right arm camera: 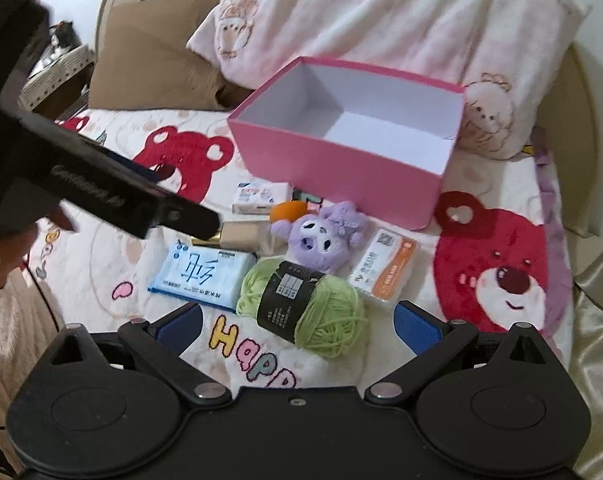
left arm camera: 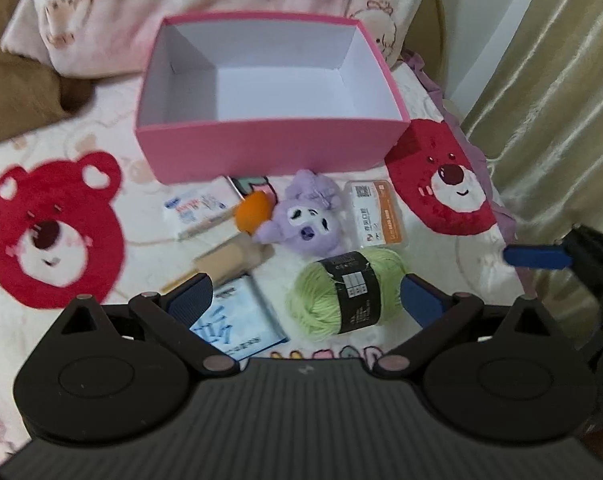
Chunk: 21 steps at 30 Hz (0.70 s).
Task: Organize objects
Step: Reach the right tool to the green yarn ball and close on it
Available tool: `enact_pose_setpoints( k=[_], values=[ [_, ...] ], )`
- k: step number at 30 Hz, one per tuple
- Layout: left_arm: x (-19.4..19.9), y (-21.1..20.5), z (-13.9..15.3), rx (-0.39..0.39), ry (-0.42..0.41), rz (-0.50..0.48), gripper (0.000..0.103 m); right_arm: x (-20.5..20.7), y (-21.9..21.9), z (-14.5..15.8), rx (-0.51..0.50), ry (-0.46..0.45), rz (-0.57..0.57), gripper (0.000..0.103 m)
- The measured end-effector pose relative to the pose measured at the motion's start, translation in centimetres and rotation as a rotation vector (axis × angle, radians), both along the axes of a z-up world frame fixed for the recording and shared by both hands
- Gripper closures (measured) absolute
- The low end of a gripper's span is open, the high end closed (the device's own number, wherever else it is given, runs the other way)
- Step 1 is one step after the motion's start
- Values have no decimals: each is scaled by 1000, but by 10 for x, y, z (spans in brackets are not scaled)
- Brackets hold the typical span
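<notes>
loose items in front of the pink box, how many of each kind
Tissue or wipe packs: 3 (blue pack, white pack, orange-and-white pack)
Yarn balls: 1, green
Plush toys: 1, purple
Orange round thing: 1
Beige tube: 1
Partly hidden card-like item by the box: 1
Total: 8

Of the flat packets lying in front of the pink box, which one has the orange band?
The clear-wrapped packet right of the purple plush, beside the green yarn. The tissue pack is light blue; the small packet by the box is white.
</notes>
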<state>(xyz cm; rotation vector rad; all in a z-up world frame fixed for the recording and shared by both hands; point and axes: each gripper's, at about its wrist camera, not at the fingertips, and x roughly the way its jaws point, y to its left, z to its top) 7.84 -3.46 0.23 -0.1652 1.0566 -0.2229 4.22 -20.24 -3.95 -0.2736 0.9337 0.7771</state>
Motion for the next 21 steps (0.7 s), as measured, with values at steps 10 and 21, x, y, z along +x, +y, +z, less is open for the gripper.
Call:
enact_pose_setpoints(
  k=[10,21],
  values=[
    [-2,10,-67,-145,-2,16,3,0,15,-61,-5,2,-26,1],
    [-2,4,-93,-205,-97,-25,5,2,26,-100,-52,-107,-13,1]
  ],
)
